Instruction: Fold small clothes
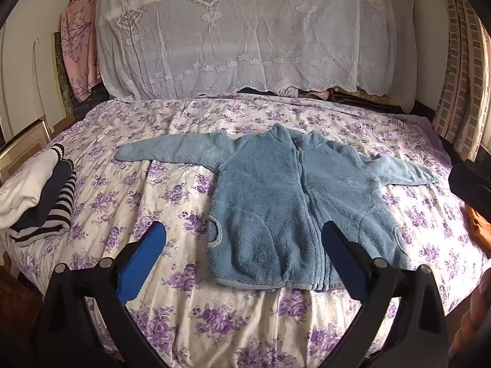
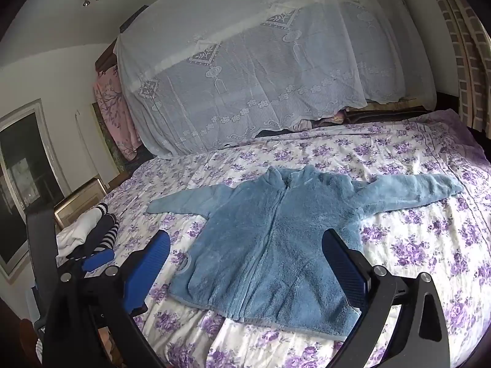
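Observation:
A small blue fleece zip jacket (image 1: 276, 208) lies flat and face up on the floral bedspread (image 1: 153, 184), both sleeves spread out sideways. My left gripper (image 1: 242, 236) is open and empty, hovering above the jacket's lower hem, its blue pads (image 1: 147, 254) wide apart. The jacket also shows in the right wrist view (image 2: 270, 254). My right gripper (image 2: 245, 242) is open and empty above the jacket's hem. The left gripper's blue pad (image 2: 98, 259) shows at the left edge of the right wrist view.
A pile of folded clothes (image 1: 40, 202), white, navy and striped, sits at the bed's left edge and shows in the right wrist view (image 2: 92, 236). A white lace cover (image 1: 245, 40) drapes over the head of the bed. An orange item (image 1: 478, 227) lies at the right edge.

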A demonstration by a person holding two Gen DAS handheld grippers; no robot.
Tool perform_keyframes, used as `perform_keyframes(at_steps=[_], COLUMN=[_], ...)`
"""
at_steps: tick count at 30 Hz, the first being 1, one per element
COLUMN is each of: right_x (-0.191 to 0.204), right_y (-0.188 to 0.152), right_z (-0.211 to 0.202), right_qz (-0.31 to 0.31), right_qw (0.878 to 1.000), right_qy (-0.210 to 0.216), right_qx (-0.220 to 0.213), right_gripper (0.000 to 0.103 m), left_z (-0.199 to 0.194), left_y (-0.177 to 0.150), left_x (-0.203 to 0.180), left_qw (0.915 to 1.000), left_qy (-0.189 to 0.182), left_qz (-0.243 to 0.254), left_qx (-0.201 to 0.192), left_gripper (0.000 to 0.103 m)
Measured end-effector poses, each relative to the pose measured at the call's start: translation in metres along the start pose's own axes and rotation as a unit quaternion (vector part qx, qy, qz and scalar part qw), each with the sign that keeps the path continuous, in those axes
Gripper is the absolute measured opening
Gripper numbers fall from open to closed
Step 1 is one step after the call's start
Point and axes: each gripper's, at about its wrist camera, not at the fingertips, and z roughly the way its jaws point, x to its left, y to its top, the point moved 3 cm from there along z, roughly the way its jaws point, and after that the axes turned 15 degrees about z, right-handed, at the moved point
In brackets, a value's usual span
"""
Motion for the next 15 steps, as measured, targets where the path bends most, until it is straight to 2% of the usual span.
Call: perform_keyframes(at_steps=[15], right_x=[0.0003], right_y=[-0.0007], right_z=[-0.0005], right_qz=[0.001], right_qw=[1.000], right_qy=[0.000], right_qx=[0.000], right_gripper=[0.100], left_z=[0.0025], left_y=[-0.0038], left_x=[0.0002], left_qw=[1.0000], left_qy=[0.001], left_qz=[-0.001], left_qx=[0.003], left_gripper=[0.099])
